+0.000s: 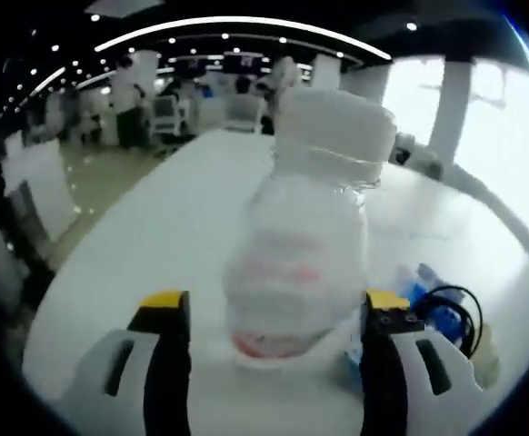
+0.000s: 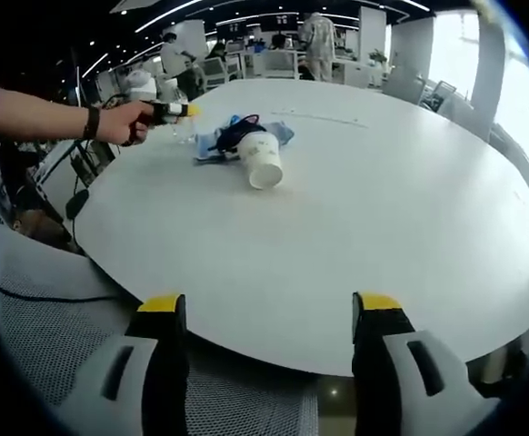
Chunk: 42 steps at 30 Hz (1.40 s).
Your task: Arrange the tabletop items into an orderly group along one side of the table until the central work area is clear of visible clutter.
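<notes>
Here, item by item, working outward from your tools.

Left gripper (image 1: pixel 269 341): jaws spread wide, one to each side of the bottle, neither visibly pressing on it. You hold nothing yet.

Bottle (image 1: pixel 305 254): clear plastic, white cap (image 1: pixel 335 123), pale label with a red band, standing upright on the table (image 1: pixel 155 245) between your jaws. It looks largely empty, so judge it light and easy to tip. The wall is thin and will dent under a hard squeeze, and smooth plastic may slide. Take it across the labelled middle of the body, below the shoulder, with moderate closure, not at the cap.

Blue cloth (image 1: pixel 428 304): soft, crumpled, lying near the bottle with a black cord (image 1: pixel 455 304) looped on it. Both are limp and will drag or trail if lifted by one end.

Right gripper (image 2: pixel 269 341): jaws apart, empty, hanging at the near table edge over a mesh chair (image 2: pixel 55 345).

From the right gripper view: a paper cup (image 2: pixel 264 162) lies on its side just beside the cloth pile. It is light, crushable, and apt to roll. Your hand (image 2: pixel 124 123) holds the left gripper at the far edge of the table.
</notes>
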Each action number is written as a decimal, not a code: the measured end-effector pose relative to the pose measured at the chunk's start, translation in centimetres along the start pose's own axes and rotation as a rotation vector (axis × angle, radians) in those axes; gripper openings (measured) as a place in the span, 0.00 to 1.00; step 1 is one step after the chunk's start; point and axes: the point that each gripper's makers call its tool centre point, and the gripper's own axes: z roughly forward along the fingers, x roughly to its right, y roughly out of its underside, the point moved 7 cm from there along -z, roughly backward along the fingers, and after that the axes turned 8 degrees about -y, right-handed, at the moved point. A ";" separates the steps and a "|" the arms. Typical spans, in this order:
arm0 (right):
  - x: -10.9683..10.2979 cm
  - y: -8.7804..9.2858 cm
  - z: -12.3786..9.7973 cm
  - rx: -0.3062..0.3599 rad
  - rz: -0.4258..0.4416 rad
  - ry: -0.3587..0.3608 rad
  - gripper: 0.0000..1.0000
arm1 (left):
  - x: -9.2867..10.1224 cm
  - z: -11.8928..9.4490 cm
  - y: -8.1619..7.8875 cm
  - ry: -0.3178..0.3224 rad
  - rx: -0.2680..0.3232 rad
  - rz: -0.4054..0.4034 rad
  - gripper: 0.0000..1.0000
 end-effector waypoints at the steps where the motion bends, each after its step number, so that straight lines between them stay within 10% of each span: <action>1: 0.0 0.0 0.0 -0.002 -0.001 -0.004 0.74 | 0.0 0.1 0.0 -0.005 -0.007 -0.009 0.62; 6: -0.1 0.1 0.0 -0.006 -0.007 -0.006 0.74 | -0.1 0.1 -0.3 -0.005 0.009 0.028 0.43; 26: -0.3 0.1 0.2 -0.011 -0.014 -0.014 0.73 | -1.0 -0.1 -0.4 0.042 -0.010 0.134 0.42; 32: -0.2 0.1 0.2 -0.007 -0.010 -0.012 0.73 | -1.0 -0.2 0.4 0.061 -0.048 0.101 0.83; 42: -0.2 -0.2 0.2 0.003 -0.017 -0.015 0.73 | -1.7 -4.1 2.6 0.088 -0.062 0.083 0.86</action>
